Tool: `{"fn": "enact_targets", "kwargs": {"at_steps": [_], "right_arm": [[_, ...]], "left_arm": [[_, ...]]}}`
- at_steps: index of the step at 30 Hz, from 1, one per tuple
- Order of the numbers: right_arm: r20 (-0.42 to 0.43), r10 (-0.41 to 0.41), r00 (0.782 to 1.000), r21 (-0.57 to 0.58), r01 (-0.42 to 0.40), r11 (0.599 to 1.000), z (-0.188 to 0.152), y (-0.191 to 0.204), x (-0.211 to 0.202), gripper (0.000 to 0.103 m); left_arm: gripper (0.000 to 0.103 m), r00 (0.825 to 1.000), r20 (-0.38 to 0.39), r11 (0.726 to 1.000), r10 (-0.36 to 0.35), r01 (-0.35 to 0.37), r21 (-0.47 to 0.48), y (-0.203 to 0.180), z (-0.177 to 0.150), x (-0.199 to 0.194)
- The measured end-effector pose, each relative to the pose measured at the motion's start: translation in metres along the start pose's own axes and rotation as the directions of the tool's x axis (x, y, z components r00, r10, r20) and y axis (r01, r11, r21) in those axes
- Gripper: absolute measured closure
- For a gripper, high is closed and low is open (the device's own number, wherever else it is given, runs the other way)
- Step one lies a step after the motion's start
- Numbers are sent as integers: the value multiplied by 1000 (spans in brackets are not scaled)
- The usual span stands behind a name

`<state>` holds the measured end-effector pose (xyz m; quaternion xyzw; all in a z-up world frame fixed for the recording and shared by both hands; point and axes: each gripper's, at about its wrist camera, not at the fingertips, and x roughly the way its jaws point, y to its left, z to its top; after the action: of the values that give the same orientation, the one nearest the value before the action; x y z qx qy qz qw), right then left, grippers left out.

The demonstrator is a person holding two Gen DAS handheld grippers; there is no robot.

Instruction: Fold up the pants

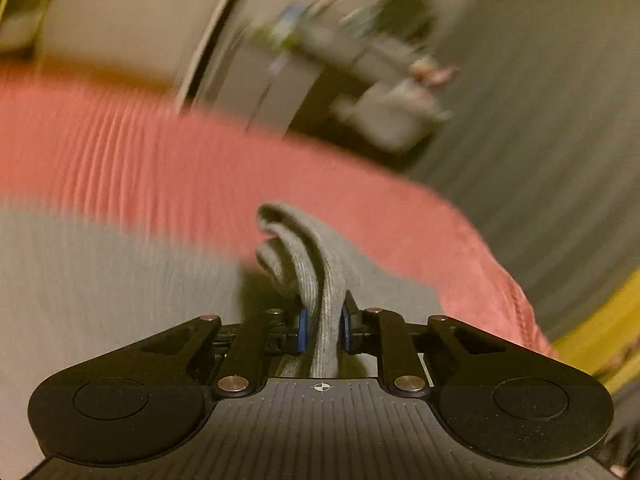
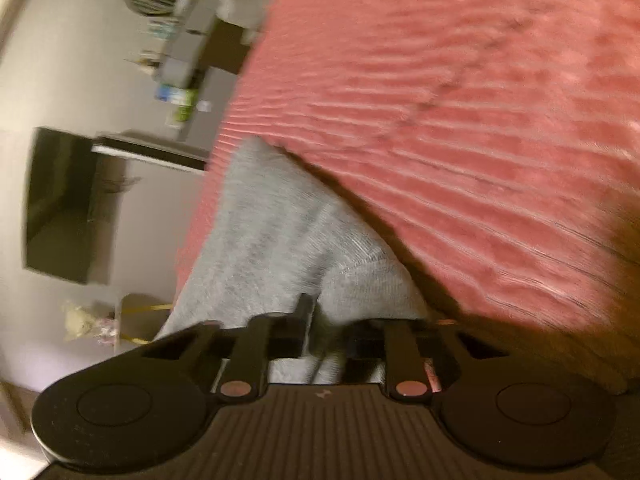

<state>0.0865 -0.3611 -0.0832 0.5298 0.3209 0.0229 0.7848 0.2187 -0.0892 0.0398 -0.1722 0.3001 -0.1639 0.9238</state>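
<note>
Grey knit pants [image 1: 100, 280] lie on a pink ribbed bedspread [image 1: 160, 168]. In the left wrist view a bunched fold of the pants [image 1: 316, 264] rises between the blue pads, and my left gripper [image 1: 324, 326] is shut on it. In the right wrist view the grey pants [image 2: 272, 240] run from the fingers out across the pink bedspread [image 2: 460, 120]. My right gripper [image 2: 326, 336] is shut on the grey cloth, which fills the gap between its black fingers. Both views are blurred by motion.
The bed's edge drops to a grey floor [image 1: 540, 140] on the right in the left wrist view. A cluttered shelf unit [image 1: 340, 52] stands beyond. A dark screen [image 2: 60, 204] and shelves [image 2: 184, 60] line the wall in the right wrist view.
</note>
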Motion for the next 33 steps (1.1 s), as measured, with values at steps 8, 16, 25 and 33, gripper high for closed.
{"fn": "enact_targets", "kwargs": {"at_steps": [8,16,25,33], "right_arm": [[-51,-175,983,-31,174,984,-1,7,17,86],[-58,-143,988,-46,140,989,-1,5,16,71],[-66,-117,991,-48,114,992,-2,8,18,60],[-71,-94,993,-24,92,995,-4,6,14,50]], "left_arm": [[71,927,-221,945,304,-323,-54,52,-30,27],[27,972,-236,912,-18,-80,-401,79,-64,-17],[13,971,-158,810,-182,56,-584,100,-78,-13],[8,953,-141,795,-268,136,-592,102,-88,-15]]}}
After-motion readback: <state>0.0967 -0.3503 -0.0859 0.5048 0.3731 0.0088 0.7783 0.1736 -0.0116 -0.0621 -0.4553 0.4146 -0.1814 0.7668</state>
